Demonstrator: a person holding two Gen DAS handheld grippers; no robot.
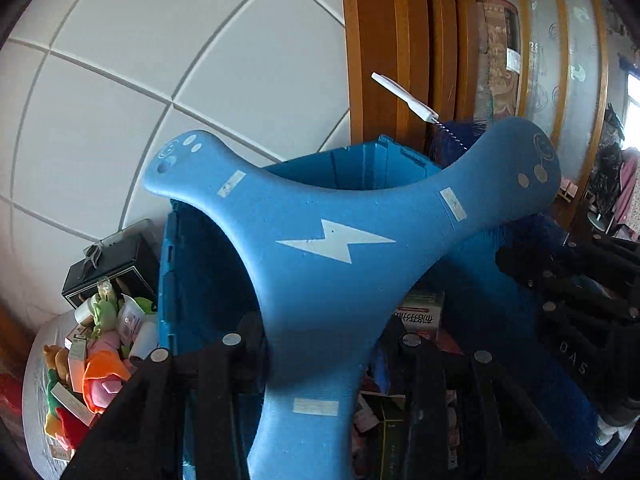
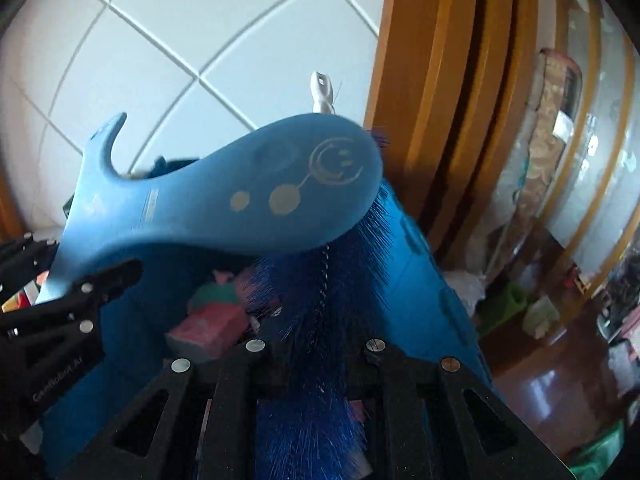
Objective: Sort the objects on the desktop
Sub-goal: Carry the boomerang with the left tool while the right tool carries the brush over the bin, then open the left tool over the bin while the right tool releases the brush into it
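Left wrist view, item one: three-armed blue foam boomerang [image 1: 332,264], white lightning mark at centre, lower arm clamped between the fingers of the left gripper [image 1: 320,344]; it fills mid-frame, raised above the blue crate [image 1: 200,280].

Item two: blue bottle brush [image 2: 316,312] with twisted wire stem and white handle [image 2: 321,88], bristle end pinched in the nearly closed right gripper [image 2: 316,346] at the lower centre of the right wrist view; the stem runs up behind one boomerang arm.

Item three: blue crate, open, already containing boxes and a pink packet [image 2: 208,328], seen lower centre.

Item four: heap of unsorted toys, bottles and cartons [image 1: 100,352] with a black box [image 1: 116,268], lower left of the left view, beside the crate.

Progress, judged: some goods are binned; two items are in hand and not yet placed, and the heap remains.
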